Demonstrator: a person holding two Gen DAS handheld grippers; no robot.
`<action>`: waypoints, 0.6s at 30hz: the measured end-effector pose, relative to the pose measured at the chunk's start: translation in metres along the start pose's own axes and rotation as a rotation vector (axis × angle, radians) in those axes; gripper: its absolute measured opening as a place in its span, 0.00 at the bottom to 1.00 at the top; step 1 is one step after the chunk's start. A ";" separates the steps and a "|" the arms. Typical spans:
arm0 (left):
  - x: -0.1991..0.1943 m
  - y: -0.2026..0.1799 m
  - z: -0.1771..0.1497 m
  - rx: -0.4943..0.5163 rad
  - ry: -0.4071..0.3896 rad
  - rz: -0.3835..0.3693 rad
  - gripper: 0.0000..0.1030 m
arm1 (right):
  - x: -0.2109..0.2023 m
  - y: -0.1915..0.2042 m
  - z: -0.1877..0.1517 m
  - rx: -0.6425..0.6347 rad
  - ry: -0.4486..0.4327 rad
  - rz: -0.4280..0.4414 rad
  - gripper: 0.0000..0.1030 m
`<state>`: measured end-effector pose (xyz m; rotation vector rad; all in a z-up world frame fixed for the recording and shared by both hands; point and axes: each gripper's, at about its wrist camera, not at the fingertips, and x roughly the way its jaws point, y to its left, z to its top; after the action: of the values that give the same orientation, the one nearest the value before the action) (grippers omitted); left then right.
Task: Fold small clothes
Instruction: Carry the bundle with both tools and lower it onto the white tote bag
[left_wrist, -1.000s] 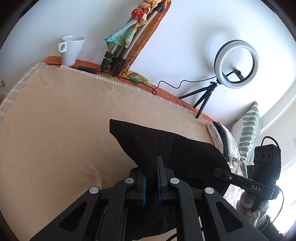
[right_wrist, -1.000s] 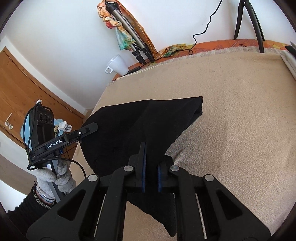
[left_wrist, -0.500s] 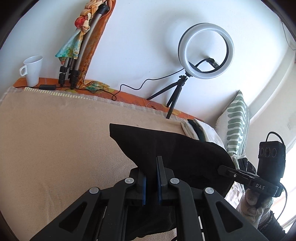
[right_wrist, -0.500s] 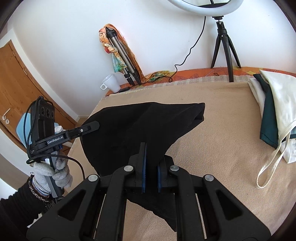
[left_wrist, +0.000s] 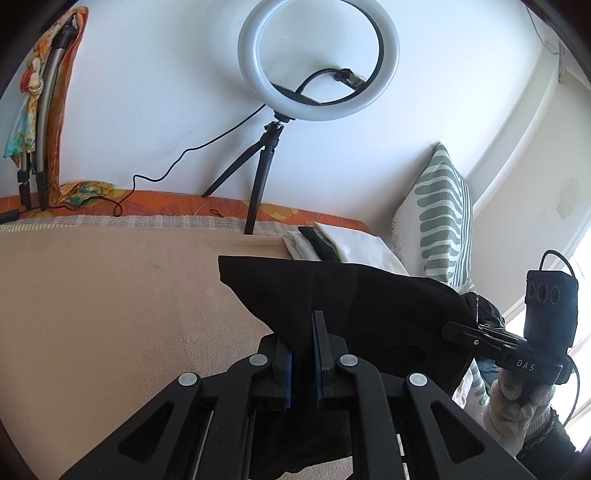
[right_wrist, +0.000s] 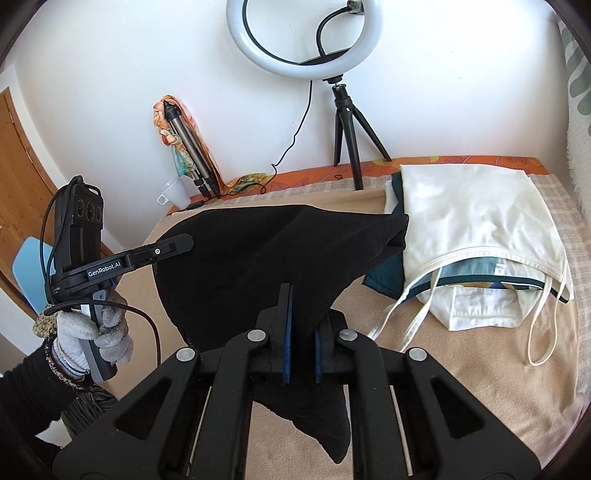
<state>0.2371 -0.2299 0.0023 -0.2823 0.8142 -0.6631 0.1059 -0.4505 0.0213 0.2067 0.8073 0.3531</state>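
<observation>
Black garment (right_wrist: 266, 258) off bed (right_wrist: 480, 369), slung in air between both grippers, one corner draped toward stack. Fold not yet set down. Beside it, white and green clothes (right_wrist: 476, 236) already stacked. Left gripper (left_wrist: 301, 354), right gripper (right_wrist: 299, 347): fingers clenched on black cloth, both angled downward.

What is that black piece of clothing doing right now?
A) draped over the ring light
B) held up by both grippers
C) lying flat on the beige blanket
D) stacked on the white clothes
B: the black garment hangs stretched between the left gripper and the right gripper, each shut on an edge of it, above the beige blanket.
</observation>
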 end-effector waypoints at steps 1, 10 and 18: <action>0.008 -0.007 0.003 0.008 0.002 -0.008 0.05 | -0.005 -0.008 0.002 0.001 -0.007 -0.010 0.10; 0.074 -0.067 0.028 0.053 -0.004 -0.062 0.05 | -0.040 -0.071 0.022 -0.027 -0.040 -0.104 0.10; 0.130 -0.102 0.052 0.103 -0.012 -0.066 0.05 | -0.044 -0.134 0.049 -0.028 -0.076 -0.170 0.10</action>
<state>0.2968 -0.3920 0.0100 -0.2200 0.7590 -0.7618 0.1452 -0.5931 0.0419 0.1235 0.7386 0.1954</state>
